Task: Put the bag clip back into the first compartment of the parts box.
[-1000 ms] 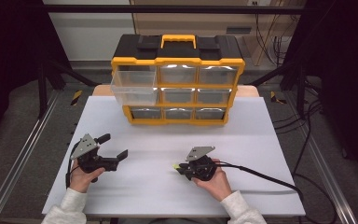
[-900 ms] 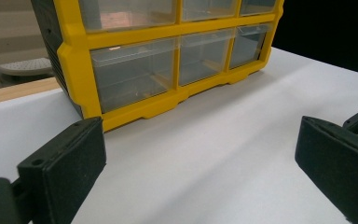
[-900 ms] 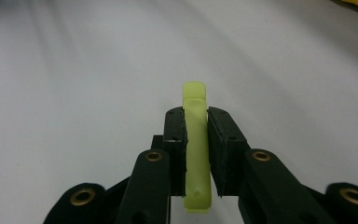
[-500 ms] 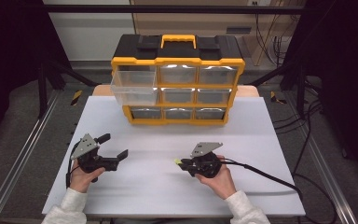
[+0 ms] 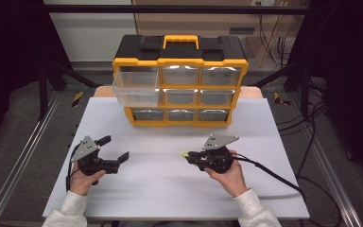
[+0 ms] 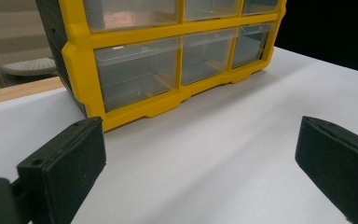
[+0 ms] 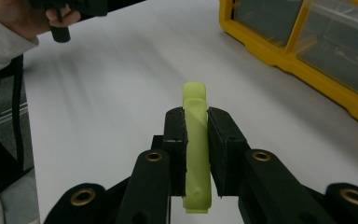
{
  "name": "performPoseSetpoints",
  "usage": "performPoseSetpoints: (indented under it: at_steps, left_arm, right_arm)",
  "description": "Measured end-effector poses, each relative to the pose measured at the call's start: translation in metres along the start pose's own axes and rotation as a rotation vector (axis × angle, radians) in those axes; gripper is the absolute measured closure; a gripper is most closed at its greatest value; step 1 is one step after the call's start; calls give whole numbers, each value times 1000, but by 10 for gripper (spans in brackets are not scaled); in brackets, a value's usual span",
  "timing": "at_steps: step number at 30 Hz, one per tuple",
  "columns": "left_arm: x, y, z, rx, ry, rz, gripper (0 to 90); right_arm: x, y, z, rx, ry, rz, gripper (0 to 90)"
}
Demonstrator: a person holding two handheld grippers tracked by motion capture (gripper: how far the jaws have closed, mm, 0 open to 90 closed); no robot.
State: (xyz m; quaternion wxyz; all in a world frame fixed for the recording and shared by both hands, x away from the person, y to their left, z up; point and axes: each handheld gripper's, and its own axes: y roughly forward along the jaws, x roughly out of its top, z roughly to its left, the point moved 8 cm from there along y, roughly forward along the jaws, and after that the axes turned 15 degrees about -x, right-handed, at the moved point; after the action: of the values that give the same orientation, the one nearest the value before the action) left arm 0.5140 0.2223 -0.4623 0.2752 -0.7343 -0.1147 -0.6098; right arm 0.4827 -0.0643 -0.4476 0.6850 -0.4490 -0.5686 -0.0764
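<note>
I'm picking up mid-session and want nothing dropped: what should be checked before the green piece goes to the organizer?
1. Right hand-held gripper shut on the yellow-green piece: ok.
2. Piece sits centred between the jaws, tip sticking out: ok.
3. Left hand-held gripper open and free: ok.
4. A drawer open to receive it: the top-left drawer of the yellow organizer is pulled out: ok.
5. That drawer empty: cannot tell.
6. White table bare between gripper and organizer: ok.

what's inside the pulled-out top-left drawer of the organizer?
In the high view the pulled-out drawer of the organizer looks empty through its clear walls. Its rear part stays inside the yellow frame, so anything small back there is hidden.
</note>
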Motion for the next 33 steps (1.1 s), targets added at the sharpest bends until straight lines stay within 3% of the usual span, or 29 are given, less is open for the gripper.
performPoseSetpoints:
  at_steps: [7, 33]
  left_arm:
    - [-1, 1, -1, -4, 5, 9, 15]
    - [-1, 0, 0, -1, 1, 4, 16]
  right_arm:
    - [21, -14, -4, -12, -5, -55, 780]
    - [90, -33, -4, -20, -28, -149, 780]
